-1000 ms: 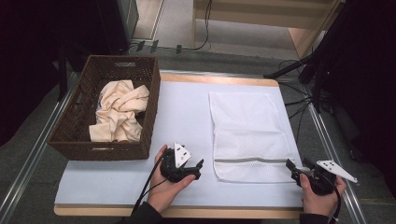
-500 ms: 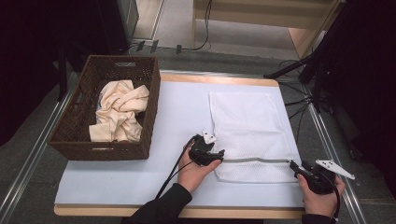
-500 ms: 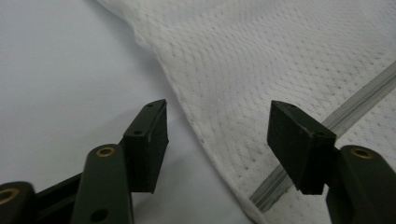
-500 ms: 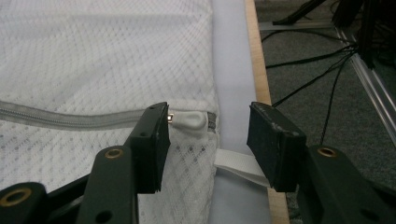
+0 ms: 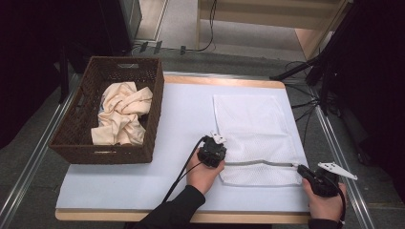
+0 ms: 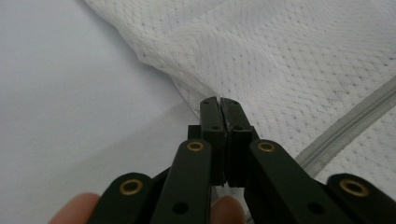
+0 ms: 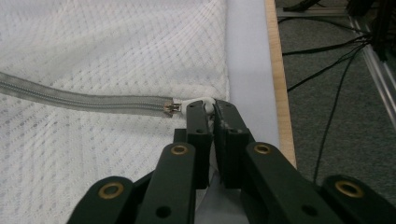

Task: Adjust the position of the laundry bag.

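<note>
Half a second ago the left gripper point(image 5: 213, 151) was just arriving at the near left corner of the mesh laundry bag point(image 5: 253, 129); now its jaws are together on the bag's edge point(image 6: 212, 95), with mesh cloth bunched right at their tips. The right gripper point(image 7: 210, 109) has hardly shifted: its jaws are clamped on the white zipper pull point(image 7: 198, 101) lying between their tips, with the metal slider point(image 7: 171, 108) just beyond the left jaw and the closed grey zipper point(image 7: 84, 100) running away to that side.

The step in hand looks like opening the bag, so that the cream cloth point(image 5: 119, 117) in the wicker basket point(image 5: 157, 102) can go in. To do it well, the left jaws should keep the corner pinned as an anchor, so the mesh stays taut. The right jaws should draw the pull straight along the zipper line toward the left gripper, low and flat over the white table point(image 5: 186, 105). Pulling upward or sideways could jam the slider or slip the small tab out of the jaws
</note>
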